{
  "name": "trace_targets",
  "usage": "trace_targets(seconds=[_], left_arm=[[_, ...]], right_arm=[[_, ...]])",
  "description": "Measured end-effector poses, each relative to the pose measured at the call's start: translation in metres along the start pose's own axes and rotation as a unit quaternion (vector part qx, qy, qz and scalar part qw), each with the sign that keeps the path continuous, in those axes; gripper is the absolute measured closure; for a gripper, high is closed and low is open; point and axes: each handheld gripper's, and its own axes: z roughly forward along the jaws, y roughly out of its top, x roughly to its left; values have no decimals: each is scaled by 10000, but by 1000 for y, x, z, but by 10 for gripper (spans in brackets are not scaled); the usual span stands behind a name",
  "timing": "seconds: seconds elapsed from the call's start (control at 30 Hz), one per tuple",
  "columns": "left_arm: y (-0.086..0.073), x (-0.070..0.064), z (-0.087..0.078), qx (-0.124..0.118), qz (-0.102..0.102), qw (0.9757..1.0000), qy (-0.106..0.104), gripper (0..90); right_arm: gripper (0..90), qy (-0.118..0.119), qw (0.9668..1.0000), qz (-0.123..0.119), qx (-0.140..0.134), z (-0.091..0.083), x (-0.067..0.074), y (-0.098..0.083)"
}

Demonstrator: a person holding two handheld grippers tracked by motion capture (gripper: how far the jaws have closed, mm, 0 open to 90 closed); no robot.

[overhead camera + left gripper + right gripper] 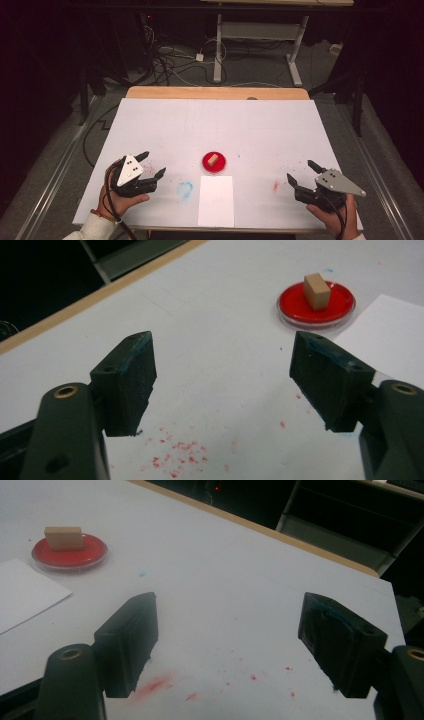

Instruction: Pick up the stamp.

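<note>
Two hand-held grippers: one in each of the person's hands, both low over the near half of the bench (165, 115), well apart.
Left hand-held gripper (152, 164): at about 8 o'clock from the bench's middle in the high view; jaws spread wide, nothing between them; jaw tips aim toward 2 o'clock; a grey three-cornered plate sits on top.
Left gripper view: bare white bench surface between the jaws of the left hand-held gripper (222, 385), with red specks (175, 460) on the surface near the jaw bases.
Right hand-held gripper (302, 172): at about 4 o'clock from the bench's middle; jaws wide apart and empty; tips aim toward 10 o'clock.
Right gripper view: a red smear (157, 684) and scattered red flecks lie on the surface between the jaws of the right hand-held gripper (227, 630).
Red dish (214, 161): shallow, round, on the bench between the two grippers, slightly nearer the left one; apart from both.
Tan block (212, 159): small, rectangular, resting inside the red dish.
White paper sheet (216, 201): flat on the bench at 6 o'clock from the dish, its far edge just beside the dish rim.
Blue smudge (185, 189): on the surface at 9 o'clock from the sheet, near it.
Bench: white-covered, with a wooden edge at the far side.
</note>
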Motion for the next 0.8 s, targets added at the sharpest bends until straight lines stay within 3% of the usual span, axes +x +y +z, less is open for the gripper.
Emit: trace_targets(seconds=[0.17, 0.3, 0.53, 0.57, 0.6, 0.8], left_arm=[[4, -1, -1, -49, 97, 9999, -58, 250], [3, -2, -1, -1, 132, 9999, -106, 245], [6, -2, -2, 252, -76, 9995, -199, 258], [8, -1, -2, 248, -30, 9995, -197, 258], [10, -1, -2, 341, -135, 9988, -326, 264], [18, -3, -2, 333, -91, 9987, -384, 264]], right_arm=[[241, -30, 9999, -95, 51, -2, 1, -2], [241, -52, 10000, -10, -18, -2, -1, -1], [241, -24, 9999, -97, 40, 0, 2, -1], [241, -24, 9999, -97, 40, 0, 2, -1], [241, 15, 9999, -96, 57, 1, 2, -1], [241, 55, 9998, -166, 96, 5, 5, -1]])
